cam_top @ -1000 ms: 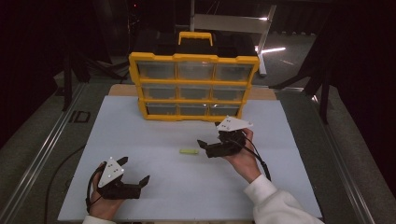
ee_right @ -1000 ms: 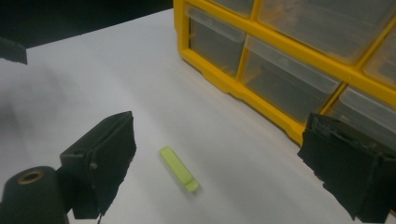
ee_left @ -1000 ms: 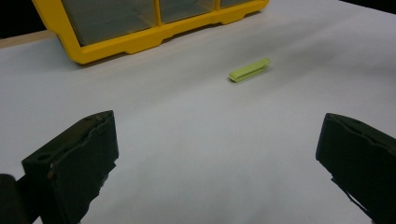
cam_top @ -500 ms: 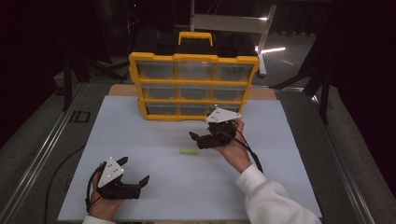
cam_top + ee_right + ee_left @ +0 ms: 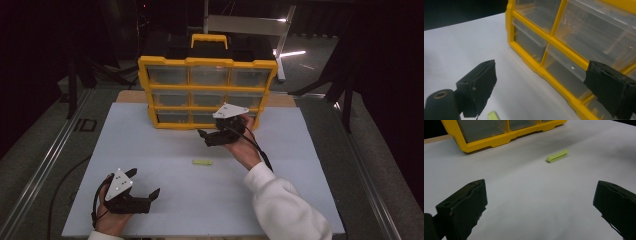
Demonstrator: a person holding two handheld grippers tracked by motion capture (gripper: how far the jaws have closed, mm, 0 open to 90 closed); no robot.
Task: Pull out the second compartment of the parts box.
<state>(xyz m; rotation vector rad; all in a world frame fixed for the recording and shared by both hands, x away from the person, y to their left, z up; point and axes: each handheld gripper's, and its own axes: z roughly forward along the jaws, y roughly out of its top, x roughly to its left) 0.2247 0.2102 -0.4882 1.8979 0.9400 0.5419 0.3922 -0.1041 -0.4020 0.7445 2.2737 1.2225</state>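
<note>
The right gripper (image 5: 206,138), jaws spread and empty, faces the yellow drawer cabinet's (image 5: 207,62) bottom row, apparently to open a drawer, while the left gripper (image 5: 150,196), likewise spread, rests well short of the cabinet.

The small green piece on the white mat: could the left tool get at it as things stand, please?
Probably yes: the left tool is open, and bare white mat lies between it and the small green piece; nothing stands in between.

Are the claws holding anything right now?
No. The left claw and the right claw are both open with nothing between their jaws. The little green clip just lies on the white mat.
</note>
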